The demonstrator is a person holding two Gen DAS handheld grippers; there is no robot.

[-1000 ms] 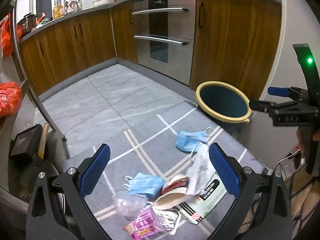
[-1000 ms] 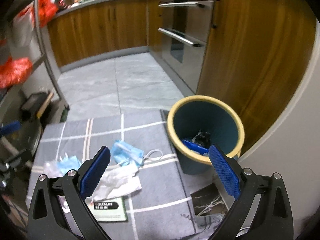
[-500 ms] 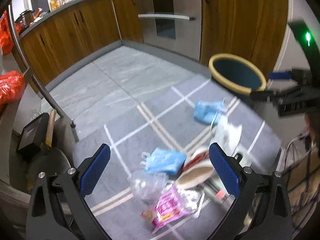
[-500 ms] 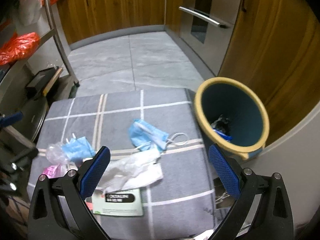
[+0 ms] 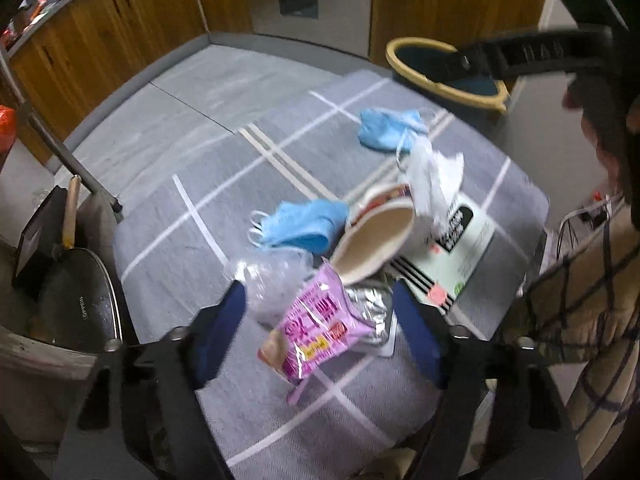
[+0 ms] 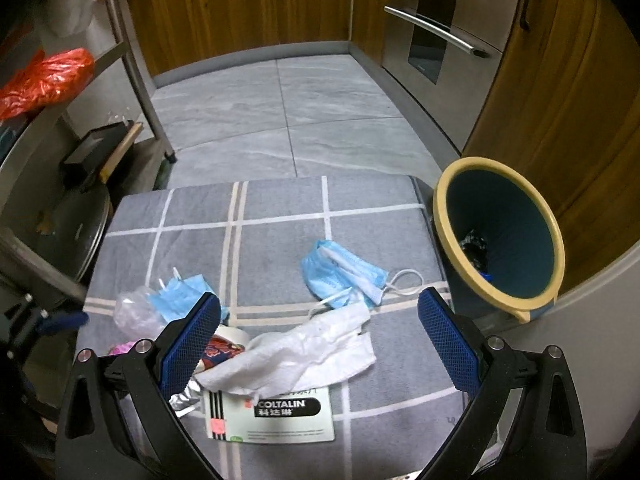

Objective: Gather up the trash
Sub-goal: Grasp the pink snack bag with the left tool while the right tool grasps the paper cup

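Observation:
Trash lies on a grey checked mat (image 6: 280,208): a pink snack wrapper (image 5: 316,328), a clear plastic bag (image 5: 272,276), a paper cup (image 5: 376,236), two blue face masks (image 5: 300,222) (image 6: 340,272), a white crumpled tissue (image 6: 296,356) and a Coltalin box (image 6: 276,416). My left gripper (image 5: 320,336) is open, low over the pink wrapper, which lies between its fingers. My right gripper (image 6: 316,352) is open and empty above the tissue. A blue bin with a yellow rim (image 6: 500,236) stands to the right of the mat and holds dark trash.
Wooden cabinets and an oven (image 6: 440,24) line the back. A metal rack leg (image 6: 140,80), a black pan (image 5: 80,300) and red bags (image 6: 44,80) stand at the left. Grey tile floor (image 6: 288,112) lies beyond the mat.
My left gripper has dropped down and forward onto the trash pile, closing in around the pink wrapper. My right gripper has swung left, away from the bin, over the tissue.

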